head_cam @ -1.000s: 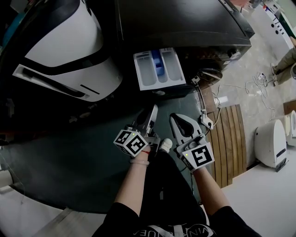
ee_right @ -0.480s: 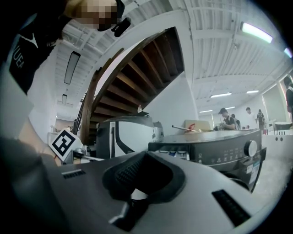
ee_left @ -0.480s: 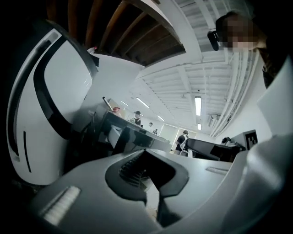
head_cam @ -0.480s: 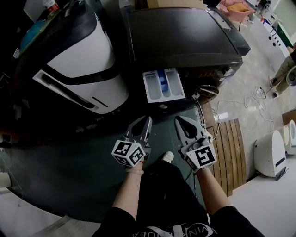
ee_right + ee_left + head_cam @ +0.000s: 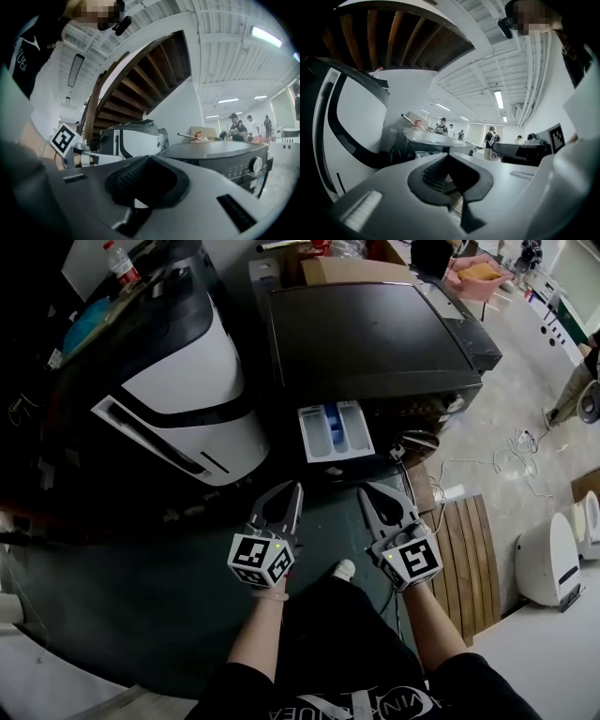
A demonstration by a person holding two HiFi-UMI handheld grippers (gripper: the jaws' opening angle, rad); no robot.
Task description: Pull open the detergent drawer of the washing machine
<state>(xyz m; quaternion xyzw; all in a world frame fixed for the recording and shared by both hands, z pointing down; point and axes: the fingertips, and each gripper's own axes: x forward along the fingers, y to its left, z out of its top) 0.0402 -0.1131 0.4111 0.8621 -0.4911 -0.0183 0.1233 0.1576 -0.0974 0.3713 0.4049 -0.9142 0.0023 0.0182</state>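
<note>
The white detergent drawer (image 5: 335, 431), with a blue middle compartment, sticks out of the front of the dark washing machine (image 5: 375, 329). Both grippers hover side by side short of it, apart from it and pointing level. My left gripper (image 5: 296, 487) is shut with nothing in it; in the left gripper view its jaws (image 5: 449, 155) meet at the tips. My right gripper (image 5: 362, 493) is shut and empty too, its tips (image 5: 149, 157) together. The washing machine's top and knob panel (image 5: 234, 161) show in the right gripper view.
A big white and black appliance (image 5: 183, 381) stands left of the washing machine. A slatted wooden board (image 5: 464, 545), cables (image 5: 511, 418) and a small white unit (image 5: 548, 554) lie on the floor at the right. My shoe (image 5: 343, 568) is under the grippers. People stand far back (image 5: 491, 139).
Both grippers have risen and drawn back from the drawer. The left one has rolled and its jaws have come fully together. The drawer stays pulled out.
</note>
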